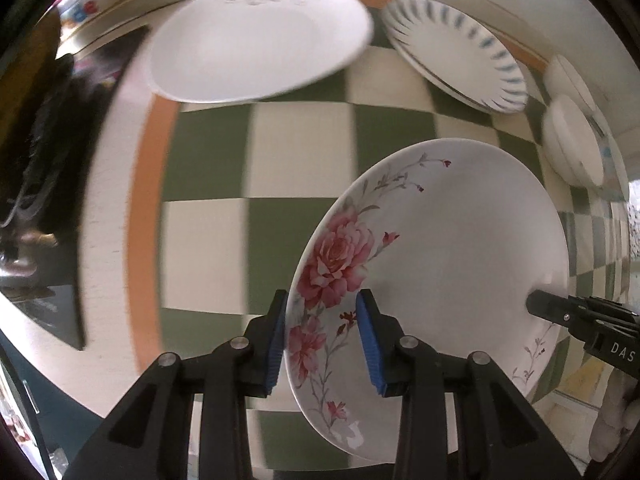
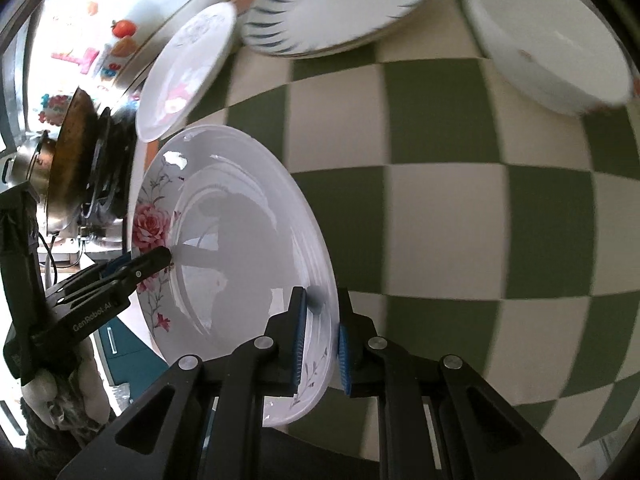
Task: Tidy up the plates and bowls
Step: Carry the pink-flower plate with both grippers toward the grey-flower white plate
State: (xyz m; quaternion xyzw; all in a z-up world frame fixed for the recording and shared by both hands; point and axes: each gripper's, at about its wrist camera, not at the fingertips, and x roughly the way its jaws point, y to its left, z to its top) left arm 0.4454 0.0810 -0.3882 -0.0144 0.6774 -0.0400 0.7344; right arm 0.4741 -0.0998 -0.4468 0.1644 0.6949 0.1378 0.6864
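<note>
A white plate with pink roses [image 1: 448,248] is held above the green-and-cream checked cloth by both grippers. My left gripper [image 1: 322,312] is shut on its flowered rim. My right gripper [image 2: 322,308] is shut on the opposite rim of the same plate [image 2: 240,248]. Each gripper shows in the other's view, the right one [image 1: 538,304] and the left one [image 2: 166,258]. A second floral plate [image 1: 260,40] lies at the back left. A blue-striped plate [image 1: 456,52] lies beside it. White bowls [image 1: 572,140] stand at the right.
The checked cloth [image 1: 300,152] has an orange border [image 1: 148,200] at its left edge. A stove with a frying pan [image 2: 76,152] and a steel pot [image 2: 28,160] stands left of the cloth. A large white bowl [image 2: 552,40] sits at the back right.
</note>
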